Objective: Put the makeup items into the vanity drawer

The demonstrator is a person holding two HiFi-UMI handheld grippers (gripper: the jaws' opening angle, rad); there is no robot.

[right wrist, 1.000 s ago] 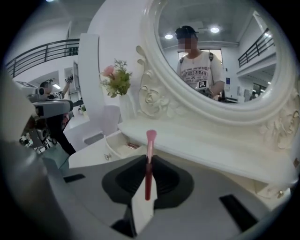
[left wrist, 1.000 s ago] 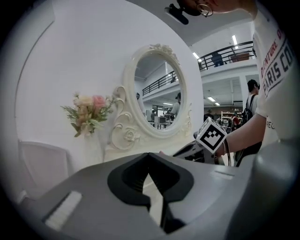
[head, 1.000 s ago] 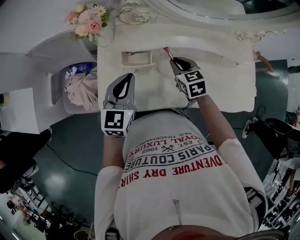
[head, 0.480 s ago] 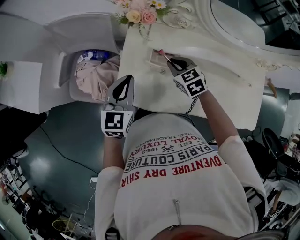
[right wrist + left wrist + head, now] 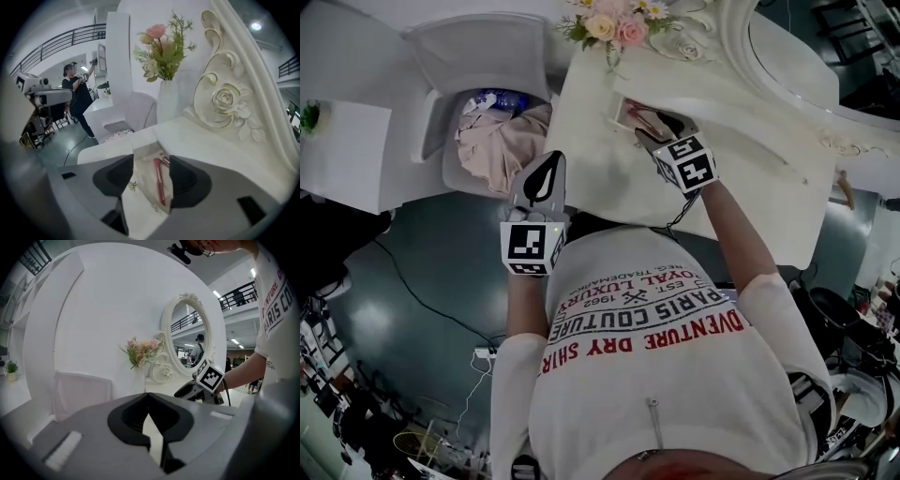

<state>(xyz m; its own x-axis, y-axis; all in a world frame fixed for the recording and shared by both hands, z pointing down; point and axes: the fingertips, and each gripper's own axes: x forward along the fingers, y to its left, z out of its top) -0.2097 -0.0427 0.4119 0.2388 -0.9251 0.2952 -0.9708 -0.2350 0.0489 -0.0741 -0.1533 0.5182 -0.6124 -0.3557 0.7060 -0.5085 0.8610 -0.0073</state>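
Around my right gripper (image 5: pixel 151 171) it is crowded. A vase of flowers (image 5: pixel 166 51) stands on the table (image 5: pixel 197 136) just ahead of its fingers (image 5: pixel 187 178), and the carved rose (image 5: pixel 227 101) of the mirror frame rises ahead and to their right. The open drawer (image 5: pixel 143 164) lies directly beneath the fingers, with its small gold knob (image 5: pixel 133 186) close by the left one.

Those fingers have just been opening and now stand wide apart, gripping nothing. The red makeup brush (image 5: pixel 158 185) lies flat in the drawer below the gap between them, no pad pressing on it, and a pinkish item (image 5: pixel 165 161) sits just beyond it.

My left gripper (image 5: pixel 551 159) hangs off the table edge, well to the left of the right fingers, and a chair (image 5: pixel 441 56) heaped with pink cloth (image 5: pixel 492 145) sits to its left. Its fingers (image 5: pixel 131 418) are closed together on nothing
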